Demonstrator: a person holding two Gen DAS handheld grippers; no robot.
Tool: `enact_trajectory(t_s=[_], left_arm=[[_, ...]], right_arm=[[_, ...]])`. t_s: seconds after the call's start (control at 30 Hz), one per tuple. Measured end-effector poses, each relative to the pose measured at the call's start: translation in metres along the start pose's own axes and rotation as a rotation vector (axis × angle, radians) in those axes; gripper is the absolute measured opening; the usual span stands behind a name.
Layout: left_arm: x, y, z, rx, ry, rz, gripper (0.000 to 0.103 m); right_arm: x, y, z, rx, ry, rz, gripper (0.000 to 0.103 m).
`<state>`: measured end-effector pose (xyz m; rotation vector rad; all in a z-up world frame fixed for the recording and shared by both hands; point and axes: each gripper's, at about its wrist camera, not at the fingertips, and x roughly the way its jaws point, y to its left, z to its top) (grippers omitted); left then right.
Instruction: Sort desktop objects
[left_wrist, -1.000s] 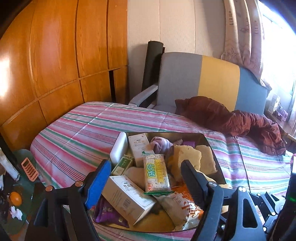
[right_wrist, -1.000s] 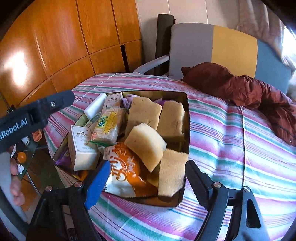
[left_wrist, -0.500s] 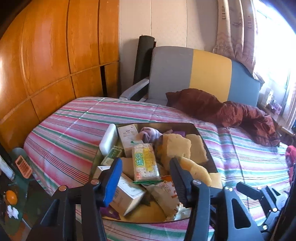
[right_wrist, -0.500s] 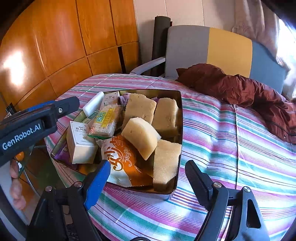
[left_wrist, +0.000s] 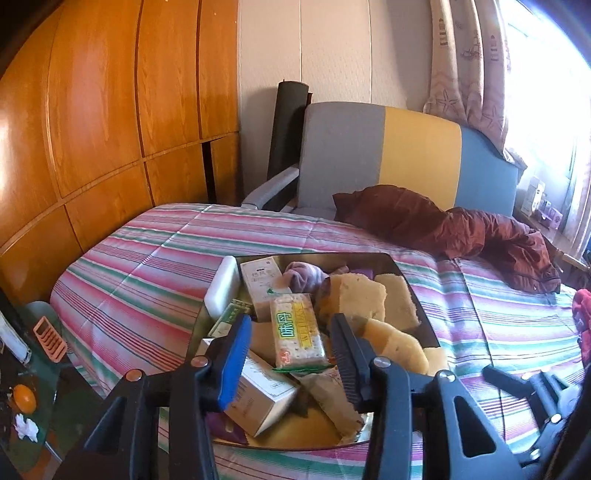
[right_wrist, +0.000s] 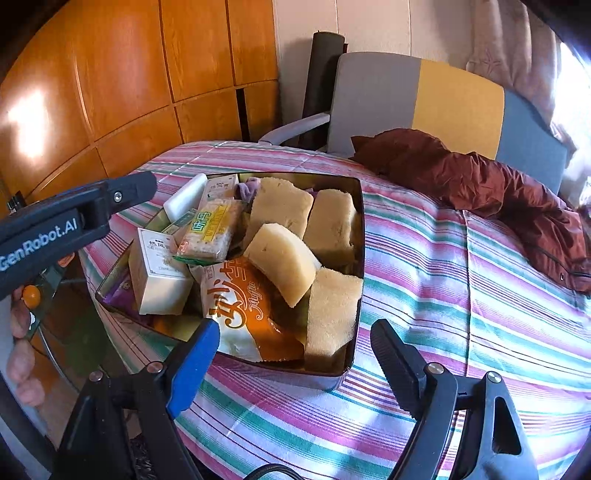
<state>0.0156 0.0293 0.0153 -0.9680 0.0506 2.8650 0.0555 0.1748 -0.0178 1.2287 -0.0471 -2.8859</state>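
A shiny metal tin (right_wrist: 360, 229) sits on the striped bedspread, full of mixed items. A yellow-green cracker packet (left_wrist: 295, 332) lies on top of a white carton (left_wrist: 258, 395). An orange snack bag (right_wrist: 243, 306) and several tan sponges (right_wrist: 280, 266) fill the right side. My left gripper (left_wrist: 291, 321) hovers over the tin's near left part. Its jaws are closing and frame the cracker packet with a gap on both sides. My right gripper (right_wrist: 295, 328) stands wide open at the tin's near edge, with nothing between its fingers.
The striped bedspread (right_wrist: 461, 295) spreads to the right of the tin. A maroon jacket (left_wrist: 461, 229) lies at the back before a grey, yellow and blue chair (left_wrist: 406, 155). A wooden wardrobe (left_wrist: 110, 110) stands left. A glass side table with an orange (left_wrist: 25, 398) is low left.
The left gripper's jaws have narrowed a lot around the cracker packet. The right gripper has stayed wide open and has hardly moved.
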Motion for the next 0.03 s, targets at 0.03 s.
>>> enact_trajectory(t_s=[0.03], left_arm=[[0.0019,0.0008,-0.0001,-0.002,0.009,-0.007,0.044]], right_arm=[[-0.0024,-0.0028,0.0014,0.013,-0.015,-0.010,0.084]])
